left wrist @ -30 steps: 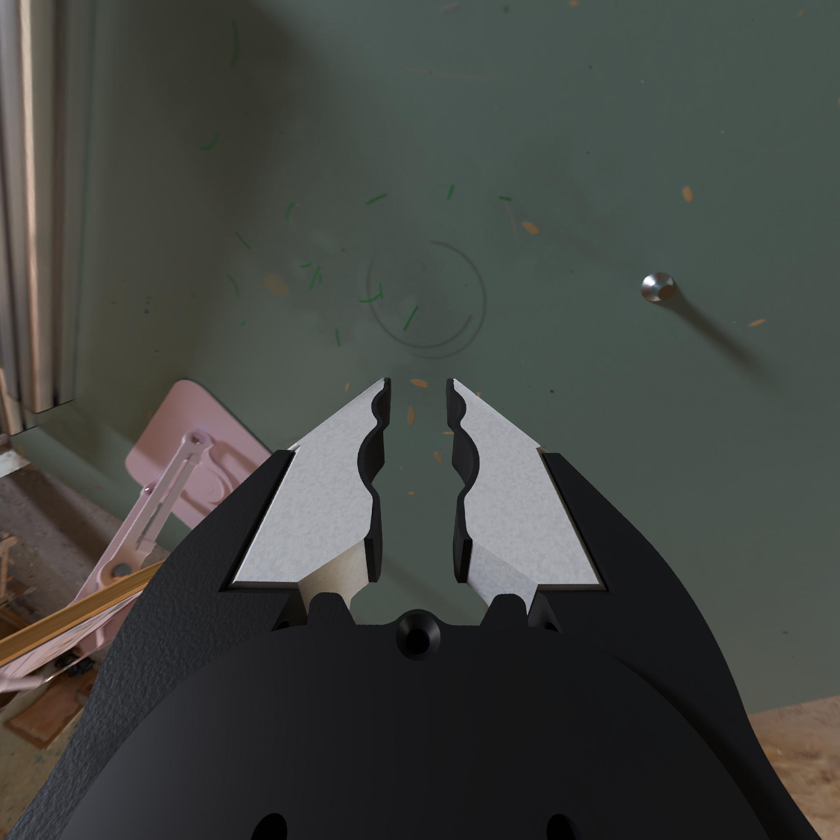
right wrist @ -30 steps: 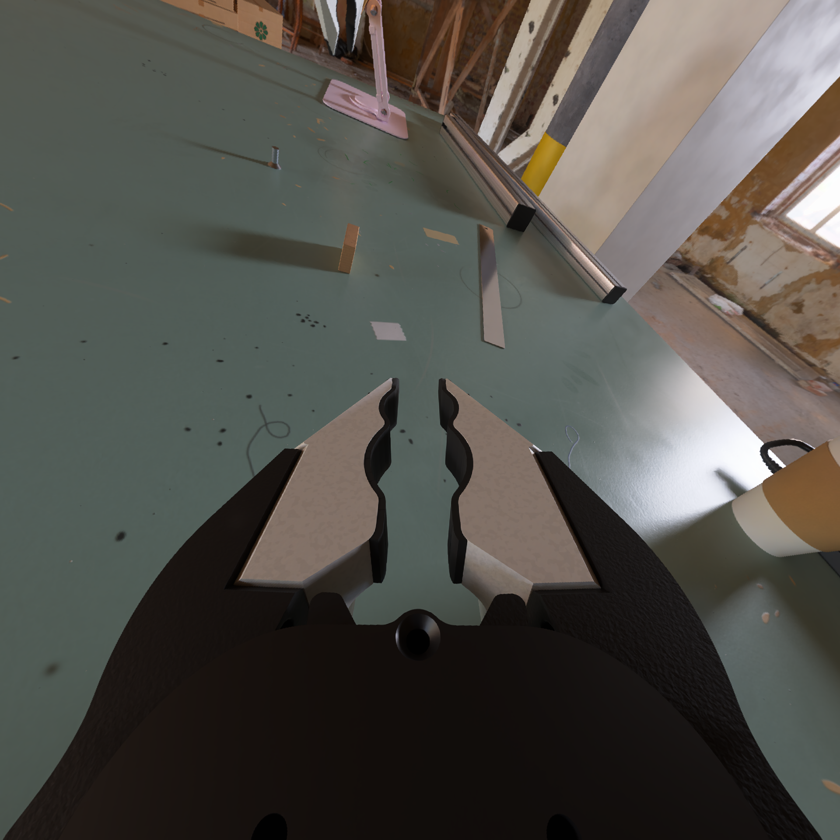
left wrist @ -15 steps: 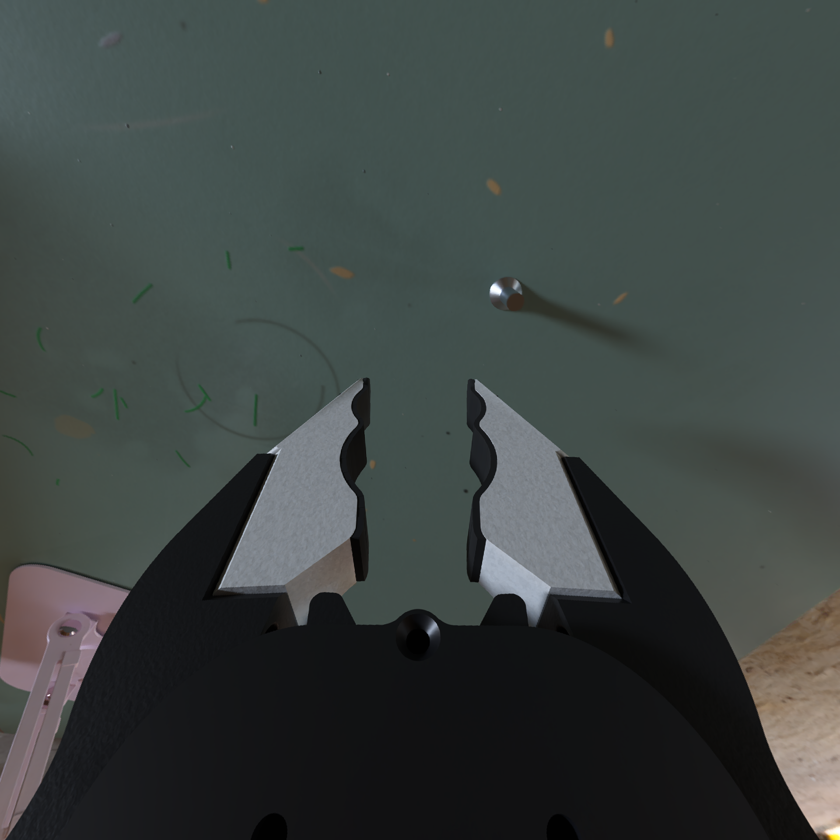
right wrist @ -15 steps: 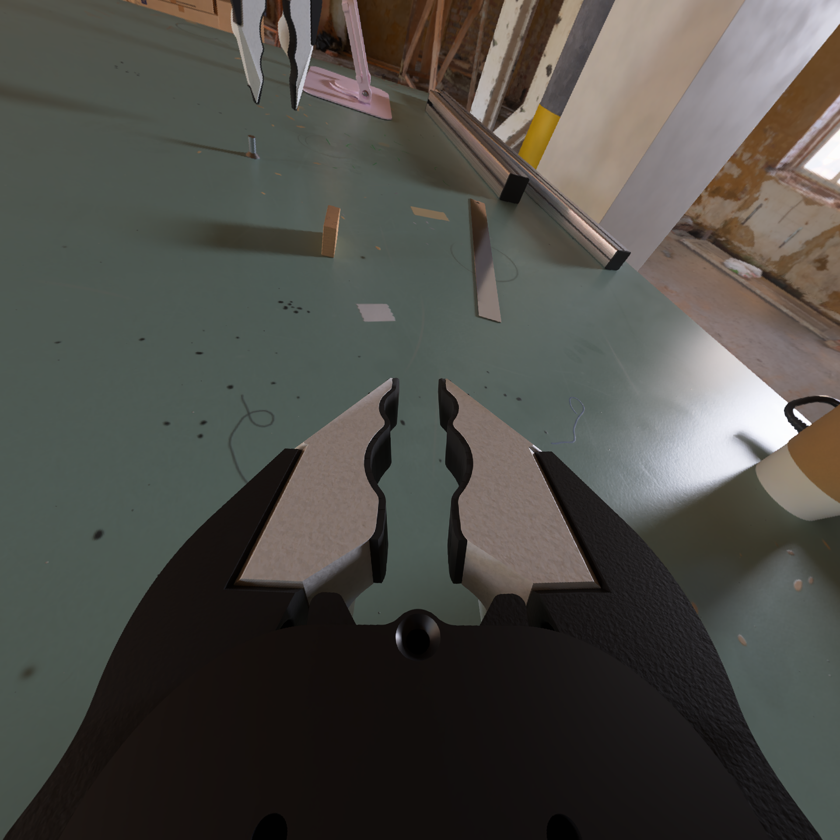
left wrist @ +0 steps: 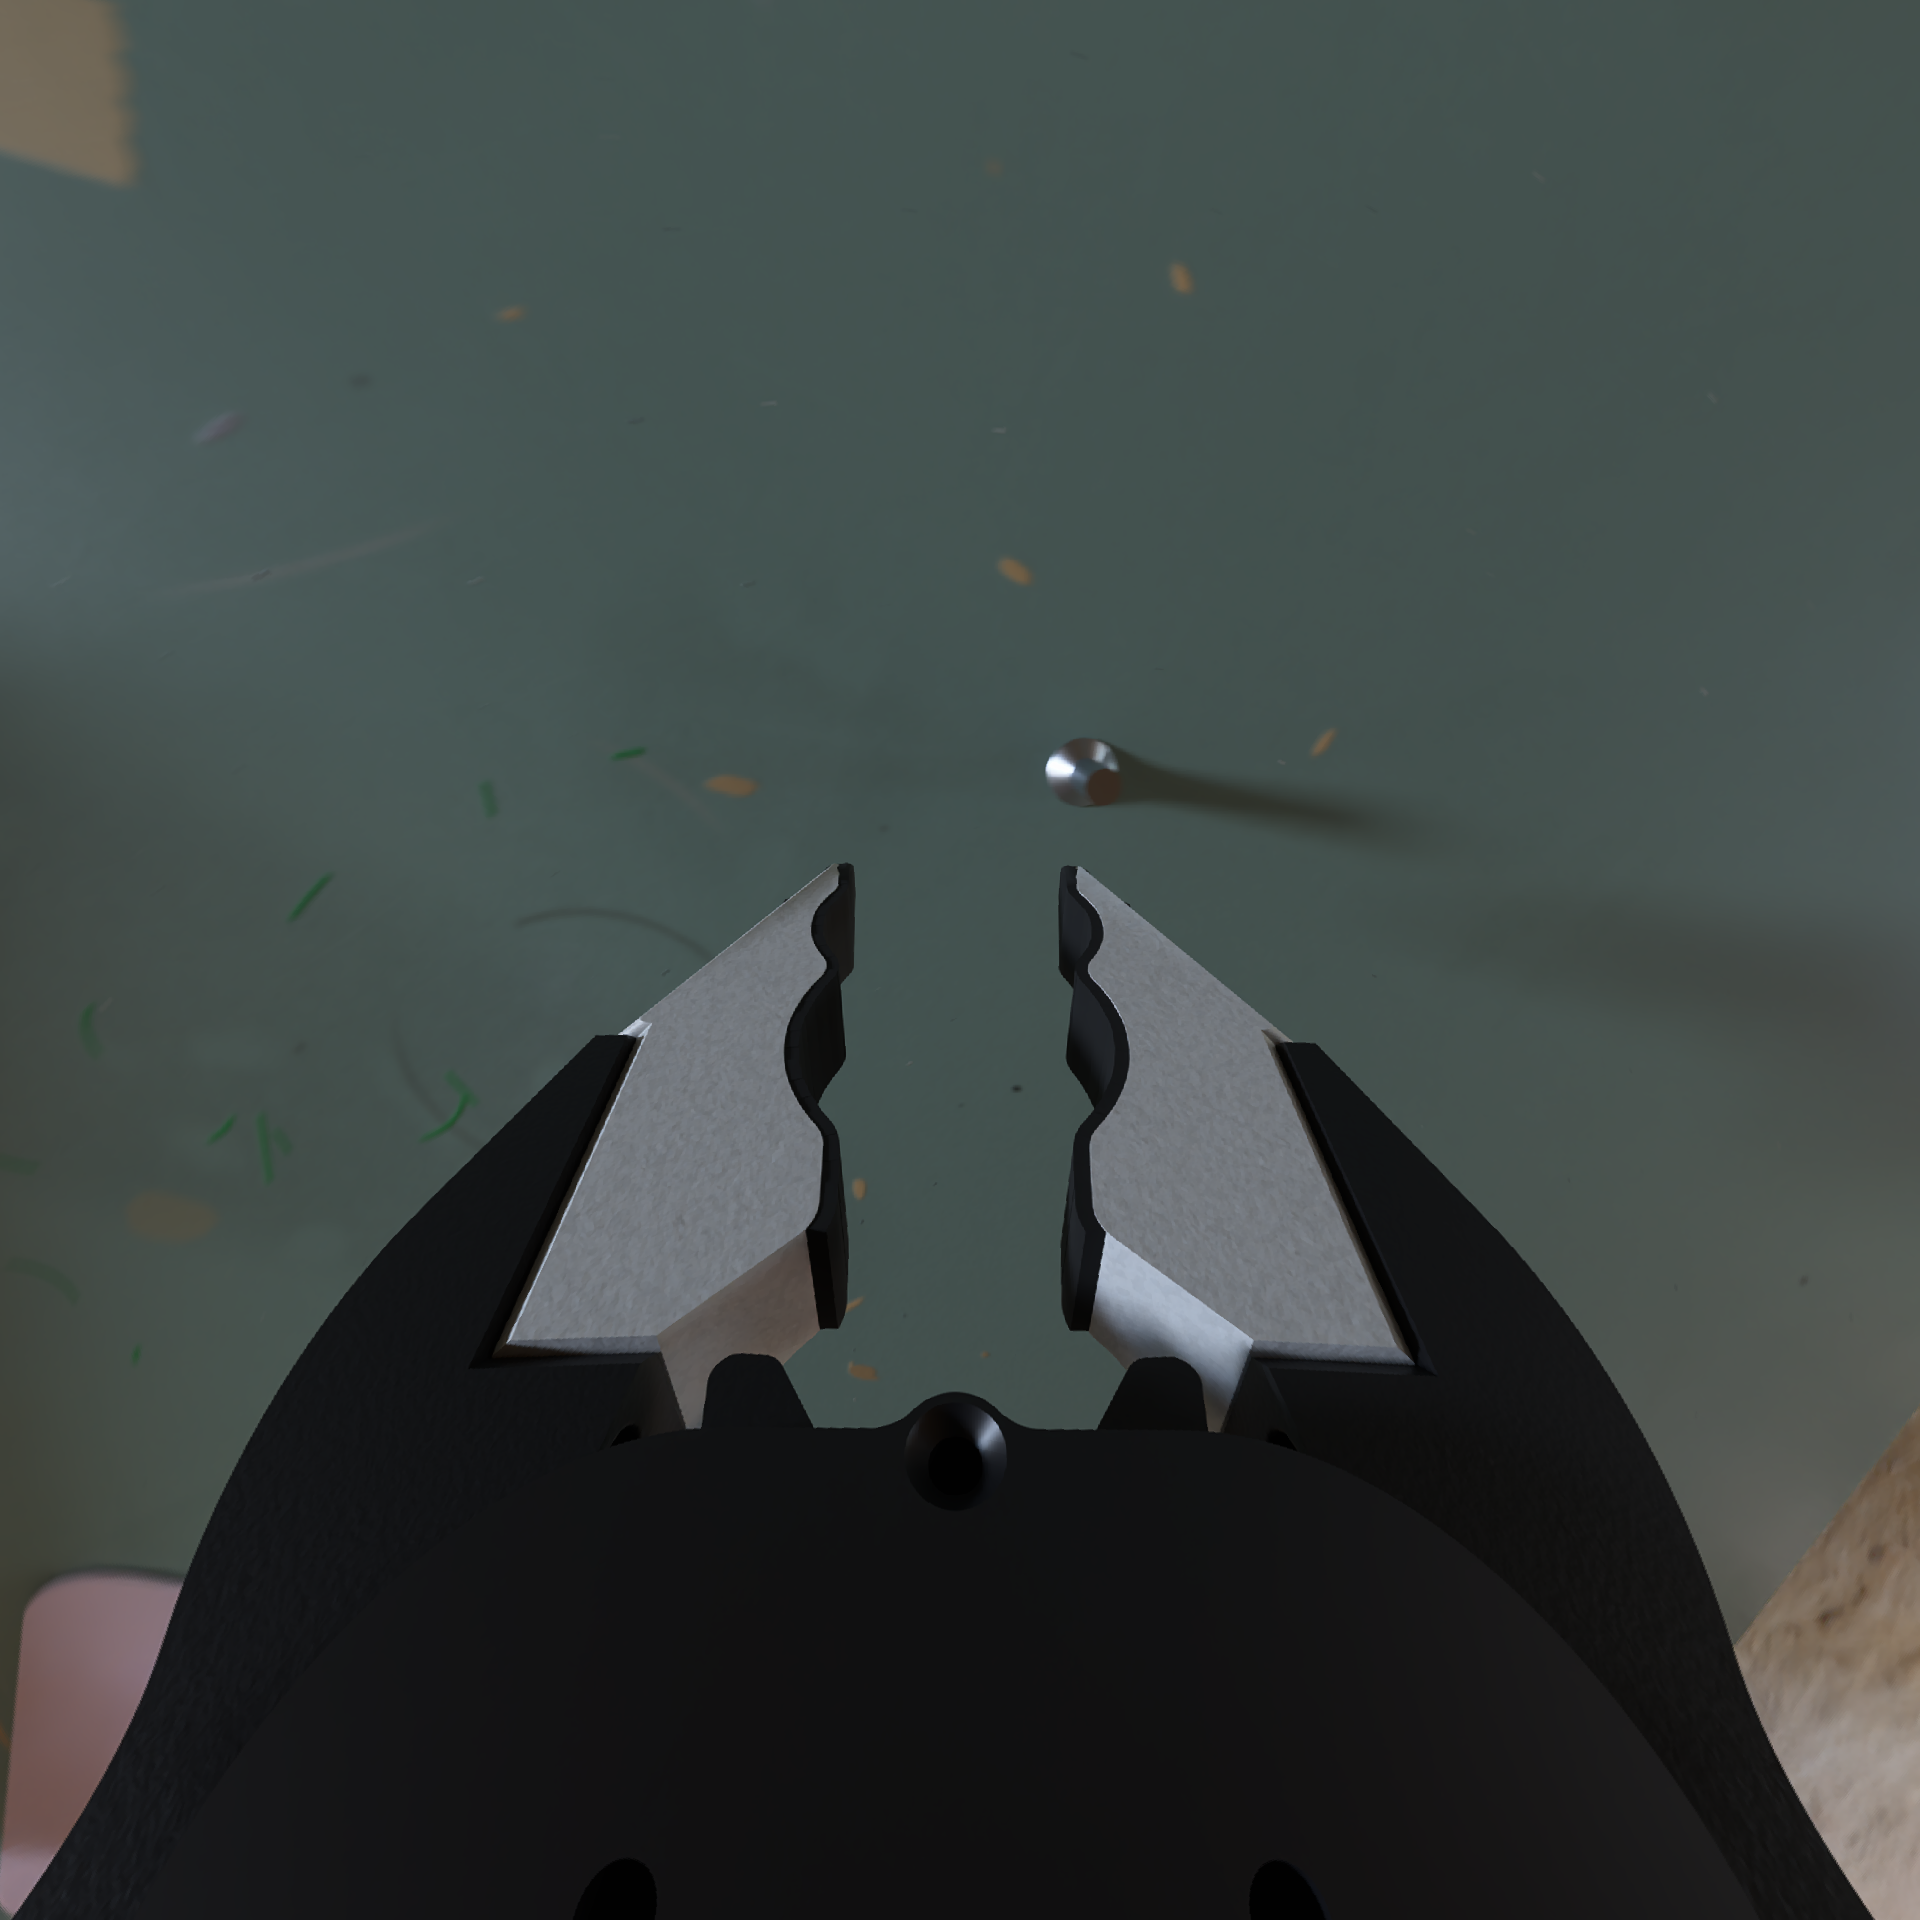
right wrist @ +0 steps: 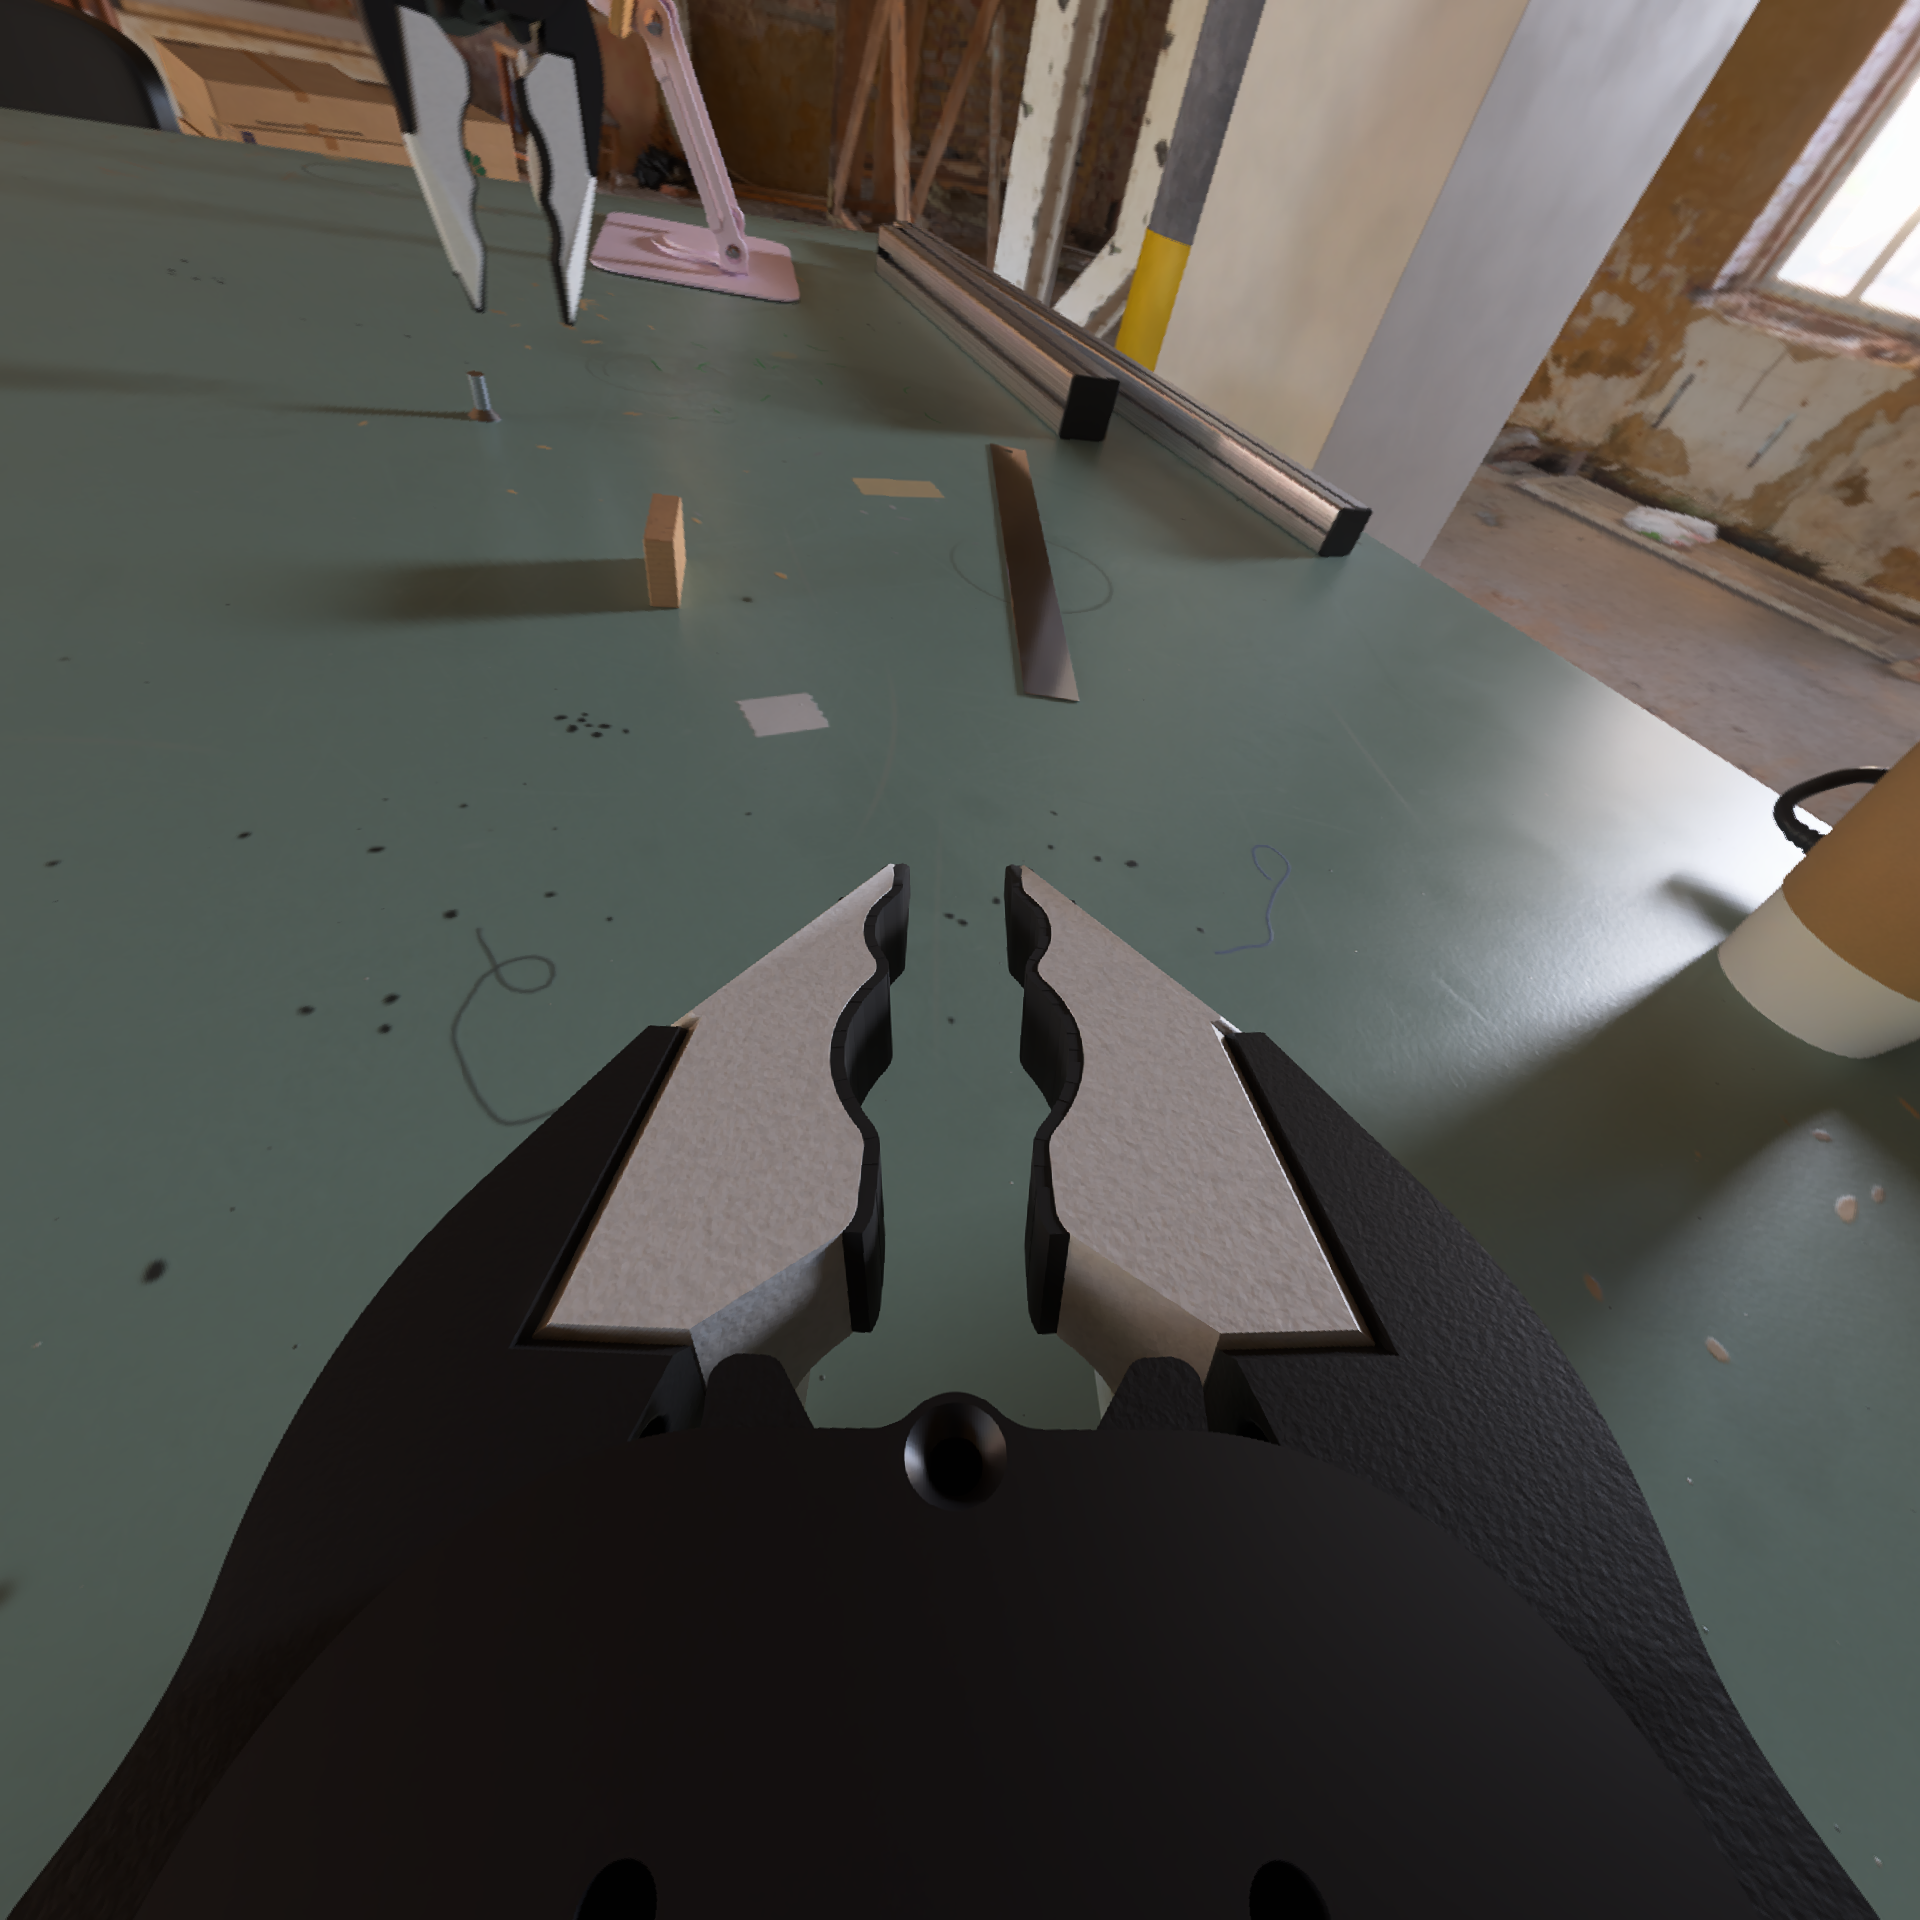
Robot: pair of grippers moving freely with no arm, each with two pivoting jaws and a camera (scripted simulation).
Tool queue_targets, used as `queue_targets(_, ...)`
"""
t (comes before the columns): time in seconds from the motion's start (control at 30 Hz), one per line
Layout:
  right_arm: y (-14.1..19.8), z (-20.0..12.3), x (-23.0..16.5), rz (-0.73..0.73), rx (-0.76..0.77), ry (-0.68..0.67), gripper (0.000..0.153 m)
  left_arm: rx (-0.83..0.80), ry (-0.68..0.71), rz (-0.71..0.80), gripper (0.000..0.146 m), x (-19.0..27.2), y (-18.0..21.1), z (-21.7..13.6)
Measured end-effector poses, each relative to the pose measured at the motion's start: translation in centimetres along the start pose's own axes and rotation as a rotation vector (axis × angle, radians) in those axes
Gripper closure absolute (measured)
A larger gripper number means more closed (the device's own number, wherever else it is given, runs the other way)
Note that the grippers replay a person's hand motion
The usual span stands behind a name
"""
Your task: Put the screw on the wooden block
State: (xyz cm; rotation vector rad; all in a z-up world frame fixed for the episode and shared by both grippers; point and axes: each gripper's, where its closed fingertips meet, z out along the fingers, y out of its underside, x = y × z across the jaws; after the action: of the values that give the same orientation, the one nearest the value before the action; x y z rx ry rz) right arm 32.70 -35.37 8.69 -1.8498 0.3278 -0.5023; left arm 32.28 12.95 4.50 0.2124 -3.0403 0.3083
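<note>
A small silver screw stands upright on the green table, seen from above in the left wrist view, just beyond and slightly right of my left gripper, which is open and empty. In the right wrist view the screw stands far left, with the left gripper hanging above it, fingers pointing down. The wooden block stands upright nearer, right of the screw. My right gripper is open and empty, low over the table, far from both.
A pink lamp base sits at the far table edge, also at the bottom left of the left wrist view. Aluminium rails, a flat metal strip, a white patch and a tan and white roll lie to the right.
My left gripper has moved towards the screw and opened wider; the screw now sits just ahead of its tips. The right gripper's view has tilted up a little; its jaws are unchanged.
</note>
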Motion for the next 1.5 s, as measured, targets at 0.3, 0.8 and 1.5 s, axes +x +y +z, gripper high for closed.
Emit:
queue_targets(0.3,1.3,1.0,0.7,0.021,-0.068,0.023,0.134,-0.035,0.138,0.13,0.109,2.8,-0.2,2.2)
queue_targets(0.8,1.4,0.6,1.1,0.026,-0.062,0.041,0.135,0.012,-0.037,0.155,0.138,0.0,-1.2,0.8)
queue_targets(1.5,0.7,0.5,0.5,0.017,-0.031,0.006,0.134,0.012,-0.061,0.46,0.124,0.4,-20.2,4.4)
